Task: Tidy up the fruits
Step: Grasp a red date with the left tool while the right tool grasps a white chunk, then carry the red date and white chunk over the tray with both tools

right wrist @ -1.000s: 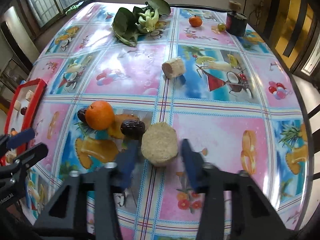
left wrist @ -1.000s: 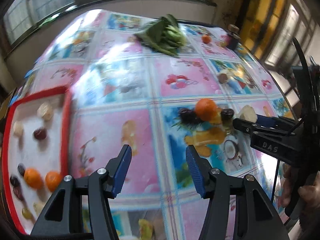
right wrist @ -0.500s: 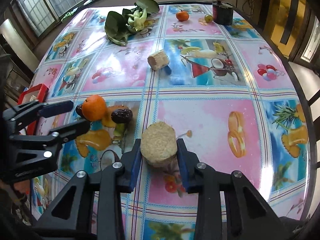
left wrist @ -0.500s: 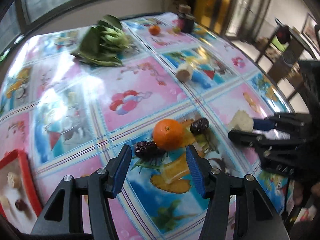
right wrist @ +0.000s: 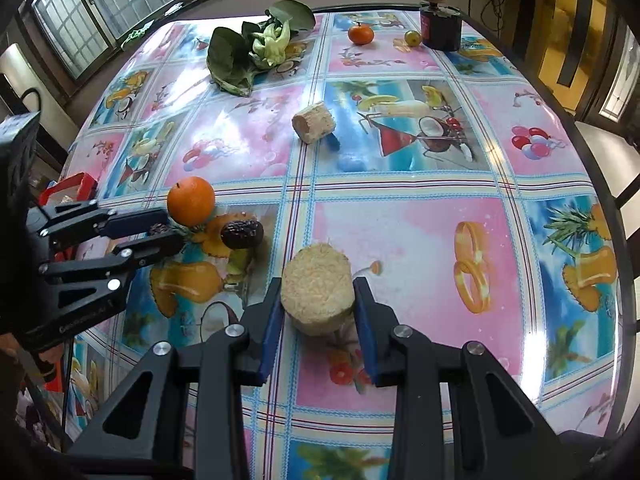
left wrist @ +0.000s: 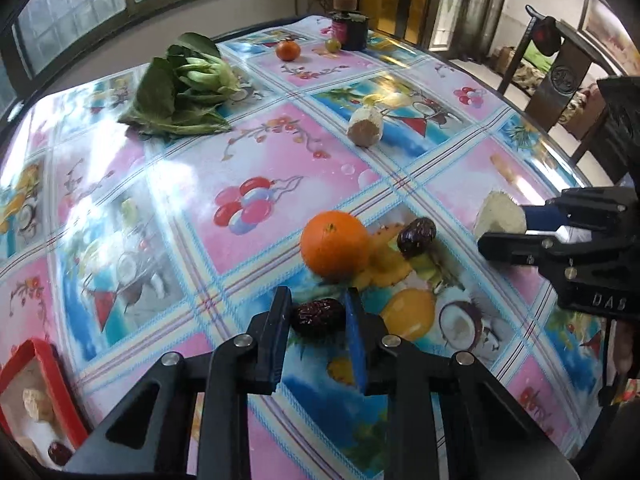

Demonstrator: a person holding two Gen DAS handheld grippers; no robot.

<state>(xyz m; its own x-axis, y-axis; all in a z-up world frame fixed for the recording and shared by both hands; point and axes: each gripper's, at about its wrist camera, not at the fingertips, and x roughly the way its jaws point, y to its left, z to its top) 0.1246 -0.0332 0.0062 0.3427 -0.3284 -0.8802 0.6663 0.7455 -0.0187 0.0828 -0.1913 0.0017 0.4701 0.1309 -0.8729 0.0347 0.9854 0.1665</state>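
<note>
a round table (right wrist: 400,216) under a glossy cloth printed with fruit and balloons filled both views. in the left wrist view, the left gripper (left wrist: 318,314) sat low at 6 o'clock, its blue-padded fingers (left wrist: 354,332) close on either side of a wrinkled dark red date (left wrist: 318,316) that lay on the cloth; the pads looked to be touching it, though a firm clamp could not be confirmed. just beyond the date, toward 12 o'clock from it, stood an orange (left wrist: 335,245), and a second date (left wrist: 416,232) lay near the orange at its 3 o'clock. a red-rimmed tray (left wrist: 60,392) showed at 8 o'clock in that view, with a pale piece and another dark date inside it. in the right wrist view, the right gripper (right wrist: 319,306) was at 6 o'clock with both pads pressed against the sides of a pale, fibrous sugarcane chunk (right wrist: 318,294), clamped on it. a second sugarcane chunk (right wrist: 314,122) lay on its side near the table's middle. toward 12 o'clock lay a leafy bok choy (right wrist: 256,48), a small tangerine (right wrist: 361,34), a little green fruit (right wrist: 413,37) and a dark jar (right wrist: 440,28) with a cork-like top, the green fruit just beside the jar.
</note>
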